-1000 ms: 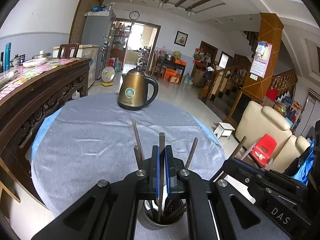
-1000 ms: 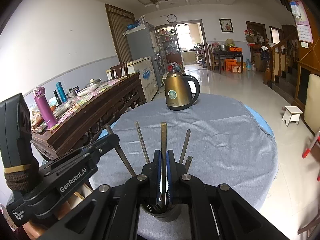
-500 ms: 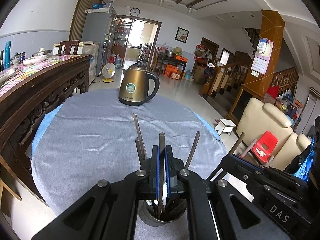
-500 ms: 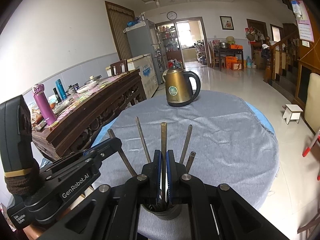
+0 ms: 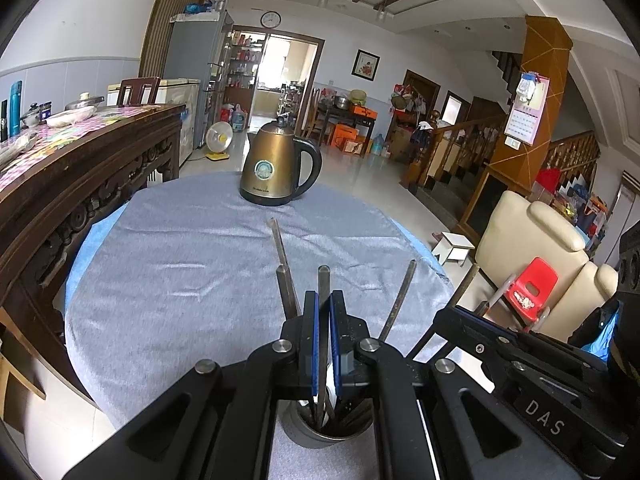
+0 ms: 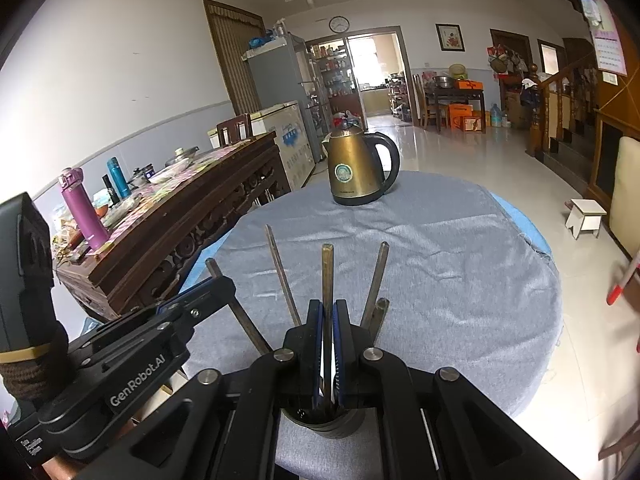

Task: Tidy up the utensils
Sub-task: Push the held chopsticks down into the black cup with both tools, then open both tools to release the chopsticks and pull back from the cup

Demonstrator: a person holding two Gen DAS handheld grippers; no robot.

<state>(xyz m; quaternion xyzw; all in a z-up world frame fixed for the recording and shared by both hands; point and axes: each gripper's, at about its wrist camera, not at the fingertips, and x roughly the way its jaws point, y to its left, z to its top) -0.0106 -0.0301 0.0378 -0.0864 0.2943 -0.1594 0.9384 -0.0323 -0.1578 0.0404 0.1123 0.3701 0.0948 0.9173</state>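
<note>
Your left claw (image 5: 324, 312) is pinched narrow, and in its own view a metal handle (image 5: 323, 280) rises out from between the blue pads; whether the pads truly grip it or merely frame it, you cannot tell from this angle. Your right claw (image 6: 327, 320) is just as narrow, with a squared brownish handle (image 6: 327, 276) standing in its slot in the same way.

Directly below both claws sits the utensil cup (image 5: 326, 428), a round metal holder on the near edge of the cloth-covered surface (image 5: 192, 280). The other handles (image 5: 282, 264) fan out of it on either side of each claw, one leaning away to the left, one to the right.

By the look of it, the job is nearly finished: every utensil in view already stands in the cup, and none lies loose on the cloth beyond the claws. What is left is probably only to let go and pull back.

The utensils stand with their long axes near upright, working ends down inside the cup and hidden, handle ends pointing up and splayed slightly outward.

Far ahead of the claws, a bronze kettle (image 6: 358, 168) stands on the far side of the surface, well apart from the cup.
</note>
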